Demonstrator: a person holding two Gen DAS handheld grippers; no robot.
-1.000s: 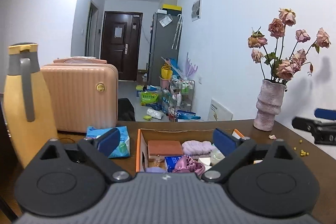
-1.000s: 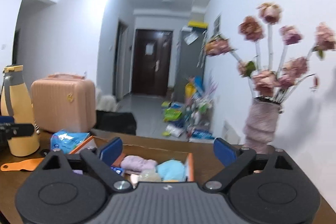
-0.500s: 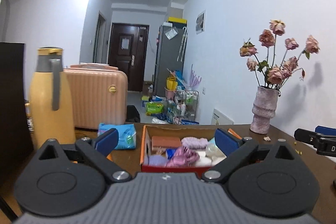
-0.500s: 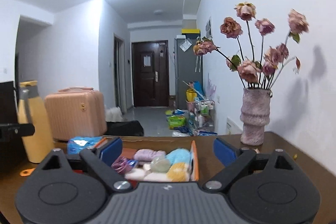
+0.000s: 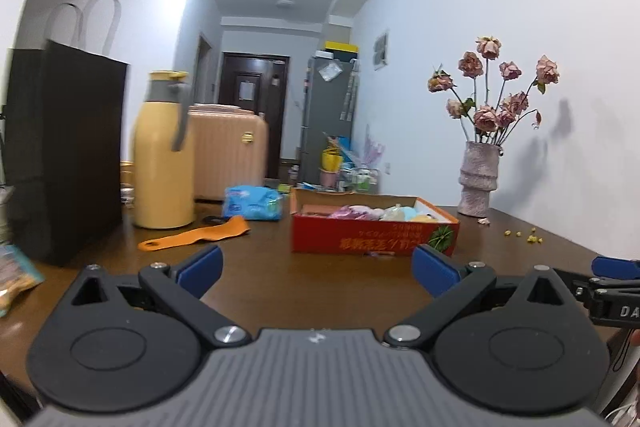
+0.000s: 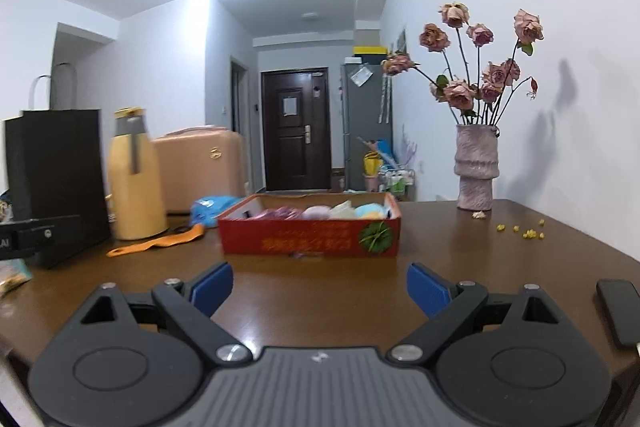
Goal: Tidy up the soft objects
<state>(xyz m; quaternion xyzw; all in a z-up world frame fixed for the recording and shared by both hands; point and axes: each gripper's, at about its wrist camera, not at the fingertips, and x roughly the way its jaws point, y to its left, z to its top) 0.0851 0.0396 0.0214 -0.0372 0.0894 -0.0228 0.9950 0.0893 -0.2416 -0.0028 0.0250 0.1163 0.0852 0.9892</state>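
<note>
A red cardboard box (image 5: 374,237) (image 6: 310,237) stands on the brown table, holding several soft items in pink, purple, pale green, blue and yellow (image 5: 384,213) (image 6: 344,211). My left gripper (image 5: 316,269) is open and empty, low over the table, well in front of the box. My right gripper (image 6: 319,287) is open and empty, also in front of the box. The right gripper's side shows at the right edge of the left wrist view (image 5: 612,283).
A yellow thermos (image 5: 162,151) (image 6: 134,175), a black paper bag (image 5: 64,151) (image 6: 56,179), an orange strap (image 5: 196,237), a blue tissue pack (image 5: 252,203) and a snack packet (image 5: 14,277) lie left. A vase of dried roses (image 5: 480,179) (image 6: 476,167) stands right. A black device (image 6: 618,311) lies near right.
Both grippers have pulled back from above the box and dropped low; the box now sits farther away, seen from its side. Both stay open.
</note>
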